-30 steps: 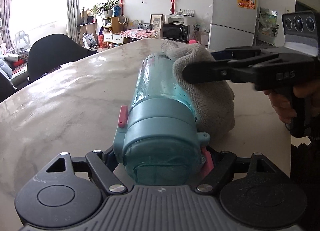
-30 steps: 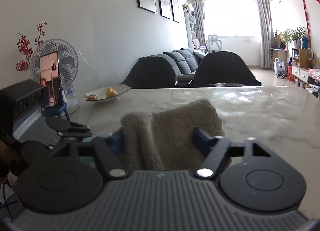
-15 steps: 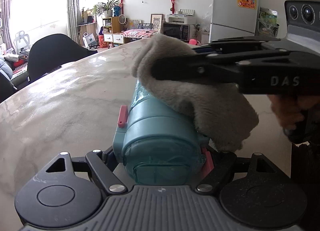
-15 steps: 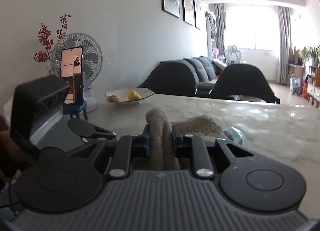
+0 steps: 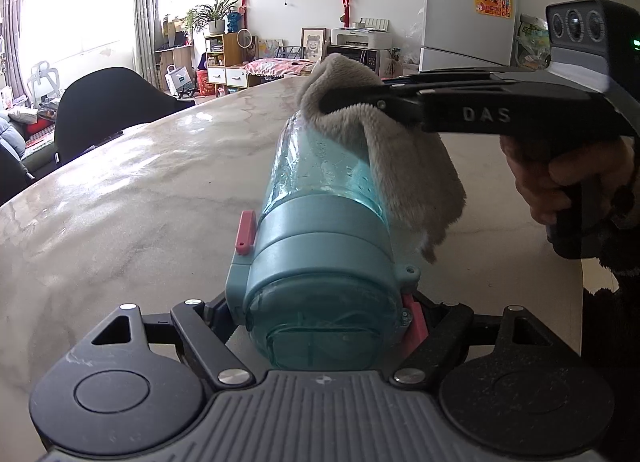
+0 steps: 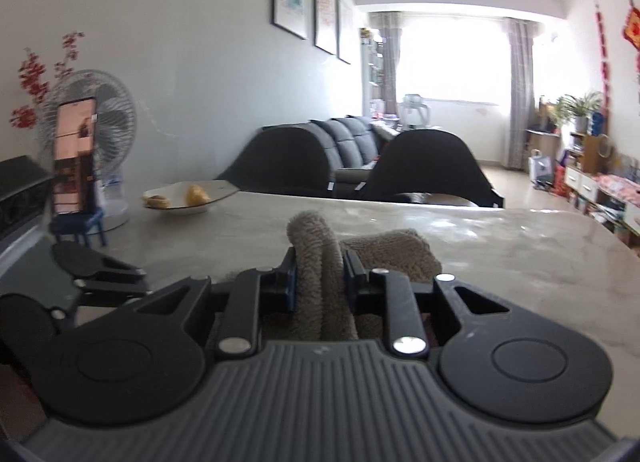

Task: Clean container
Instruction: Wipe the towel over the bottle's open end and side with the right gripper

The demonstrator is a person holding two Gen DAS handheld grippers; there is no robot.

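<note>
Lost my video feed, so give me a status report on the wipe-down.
Left gripper clamps lid end of teal plastic bottle, lying on marble table. Right gripper, jaws opening slightly, pinches grey fluffy cloth draped over bottle. Nothing in the way.

A teal bottle [image 5: 320, 222] lies on its side, clear body pointing away, its capped end with pink latch nearest. A grey-beige fleecy cloth [image 5: 400, 166] drapes over the far upper right of the body and hangs down that side, bunched into a raised fold at its top.
</note>
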